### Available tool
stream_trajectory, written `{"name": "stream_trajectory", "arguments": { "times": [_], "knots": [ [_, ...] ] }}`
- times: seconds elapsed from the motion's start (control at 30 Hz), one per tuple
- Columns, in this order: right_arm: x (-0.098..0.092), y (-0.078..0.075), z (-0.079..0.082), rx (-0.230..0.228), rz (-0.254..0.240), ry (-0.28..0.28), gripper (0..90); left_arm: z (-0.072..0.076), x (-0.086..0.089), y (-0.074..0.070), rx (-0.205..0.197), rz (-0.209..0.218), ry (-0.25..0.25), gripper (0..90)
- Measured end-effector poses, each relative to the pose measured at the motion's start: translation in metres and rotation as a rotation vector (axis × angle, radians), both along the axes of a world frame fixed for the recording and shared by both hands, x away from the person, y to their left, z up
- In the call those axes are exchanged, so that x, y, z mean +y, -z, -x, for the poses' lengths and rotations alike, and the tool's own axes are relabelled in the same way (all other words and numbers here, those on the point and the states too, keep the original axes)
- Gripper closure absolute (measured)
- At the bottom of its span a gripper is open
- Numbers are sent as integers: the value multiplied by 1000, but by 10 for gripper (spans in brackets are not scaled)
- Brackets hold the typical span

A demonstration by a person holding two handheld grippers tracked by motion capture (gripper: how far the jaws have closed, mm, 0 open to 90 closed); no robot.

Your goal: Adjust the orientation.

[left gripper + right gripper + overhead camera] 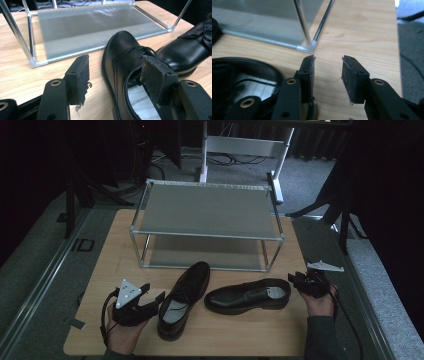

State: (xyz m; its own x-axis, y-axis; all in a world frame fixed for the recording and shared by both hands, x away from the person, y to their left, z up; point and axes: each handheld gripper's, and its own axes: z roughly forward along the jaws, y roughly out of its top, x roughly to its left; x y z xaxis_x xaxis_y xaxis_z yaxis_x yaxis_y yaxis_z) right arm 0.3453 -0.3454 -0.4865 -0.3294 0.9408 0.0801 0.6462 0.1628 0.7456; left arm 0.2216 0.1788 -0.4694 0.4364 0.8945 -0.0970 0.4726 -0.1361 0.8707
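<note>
Table (100, 265) | left gripper (115, 75) astride left shoe (125, 62) wall (unpinched) | right gripper (327, 68) beside right shoe (244, 72)

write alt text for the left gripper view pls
The left gripper stands open with its jaws astride the near side wall of a black lace-up shoe on a wooden table. A second black shoe sits right, a metal shoe rack behind.

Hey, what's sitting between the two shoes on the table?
Nothing: in the high view, bare table shows in the narrow gap between the left shoe and the right shoe.
</note>
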Motion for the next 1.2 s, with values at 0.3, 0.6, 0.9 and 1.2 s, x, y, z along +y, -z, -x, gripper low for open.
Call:
{"name": "stream_trajectory", "arguments": {
  "times": [0.3,0.6,0.9,1.2],
  "knots": [
    [-4,12,1,31,-79,-99,702,0,1,0,-1,2,-1,408],
    [-7,8,19,32,-36,-160,753,-1,-1,1,3,1,2,408],
    [-11,8,42,31,-44,-193,760,-1,-2,1,2,-3,8,408],
    [-10,7,67,30,-63,-257,758,-1,-4,2,6,-8,19,408]
  ]
}}
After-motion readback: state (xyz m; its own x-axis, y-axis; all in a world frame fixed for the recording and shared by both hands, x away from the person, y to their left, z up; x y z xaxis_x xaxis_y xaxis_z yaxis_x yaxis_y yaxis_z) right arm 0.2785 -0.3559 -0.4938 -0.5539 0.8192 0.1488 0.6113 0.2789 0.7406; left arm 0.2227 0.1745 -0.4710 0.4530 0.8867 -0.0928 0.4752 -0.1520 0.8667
